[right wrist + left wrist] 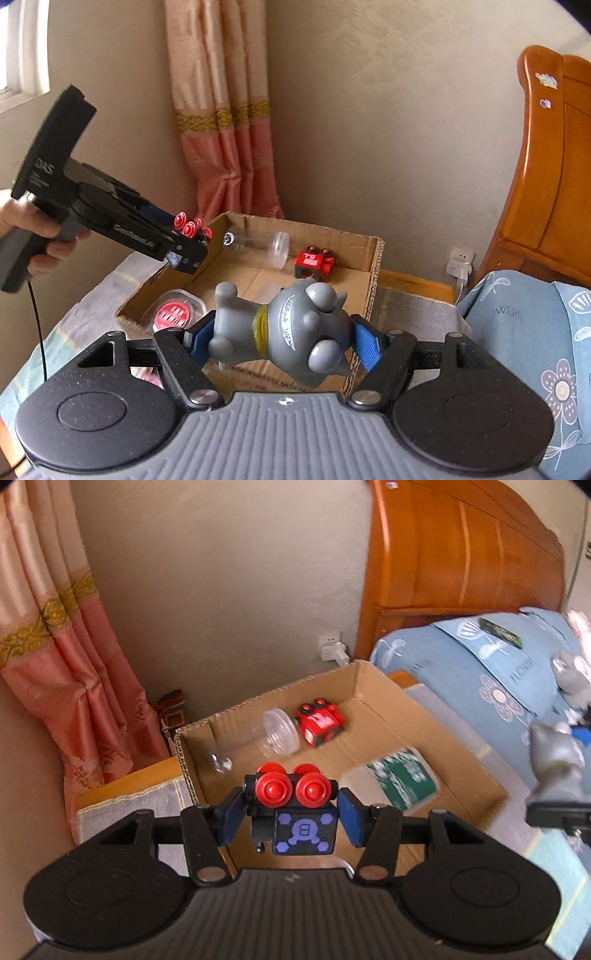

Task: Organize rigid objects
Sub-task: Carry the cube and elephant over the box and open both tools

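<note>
left gripper (pixel 291 814) clamps black block toy with red wheels (pixel 295 808), wheels toward 12 o'clock, over open cardboard box (pixel 373 686) | right gripper (pixel 286 341) grips grey rubber animal figure (pixel 284 328), long axis 9-to-3

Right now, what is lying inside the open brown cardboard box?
Inside the cardboard box: a clear plastic jar on its side, a red toy vehicle, and a lidded plastic tub with a green label. The near floor is hidden behind the grippers and their toys.
</note>
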The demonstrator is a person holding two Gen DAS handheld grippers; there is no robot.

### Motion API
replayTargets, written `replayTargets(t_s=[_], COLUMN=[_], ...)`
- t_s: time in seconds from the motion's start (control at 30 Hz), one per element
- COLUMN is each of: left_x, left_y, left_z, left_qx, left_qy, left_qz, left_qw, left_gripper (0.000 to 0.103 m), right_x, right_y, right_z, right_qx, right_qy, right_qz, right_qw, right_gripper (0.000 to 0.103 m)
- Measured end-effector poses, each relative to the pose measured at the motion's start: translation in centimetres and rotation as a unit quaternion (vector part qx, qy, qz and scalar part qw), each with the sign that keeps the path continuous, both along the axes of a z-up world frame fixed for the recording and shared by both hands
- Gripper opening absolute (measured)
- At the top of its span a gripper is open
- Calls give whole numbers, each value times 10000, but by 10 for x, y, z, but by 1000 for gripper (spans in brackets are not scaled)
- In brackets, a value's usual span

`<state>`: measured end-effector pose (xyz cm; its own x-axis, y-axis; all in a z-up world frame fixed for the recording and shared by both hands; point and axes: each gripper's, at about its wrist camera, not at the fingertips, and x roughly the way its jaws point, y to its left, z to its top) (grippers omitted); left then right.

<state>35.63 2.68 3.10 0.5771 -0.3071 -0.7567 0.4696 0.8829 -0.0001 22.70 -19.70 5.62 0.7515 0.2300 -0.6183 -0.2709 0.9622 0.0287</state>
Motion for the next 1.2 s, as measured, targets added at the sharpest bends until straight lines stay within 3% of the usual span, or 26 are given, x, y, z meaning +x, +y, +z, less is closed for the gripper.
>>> replayTargets(t_s=[0.07,0.1,0.43,0.47,0.5,0.53,0.9,1.2], left_x=[5,7,-17,-20,-25,-28,-80,-142], left_y=[2,3,20,22,23,24,24,20], left_z=[-4,-6,-8,-6,-6,-5,11,-2], left_qx=[19,18,45,68,93,119,210,347], left_qy=[7,49,22,22,14,-2,-492,-662], left_qz=[150,189,163,149,151,168,102,593], left_qw=[9999,9998,9999,9999,9998,9998,9985,9954], left_gripper=[76,92,93,93,93,94,100,102], right_x=[7,11,33,34,34,34,3,-46], right_y=[1,2,20,22,24,25,37,37], right_z=[-1,-2,-12,-12,-12,-12,0,-27], right_qx=[20,33,66,63,69,68,-263,-23], right_qy=[68,89,258,260,239,245,233,306], right_qz=[-50,-75,-142,-180,-236,-278,-405,-752], right_qw=[10000,9999,9995,9995,9994,9993,9986,9967], right_gripper=[78,78,79,82,96,103,103,103])
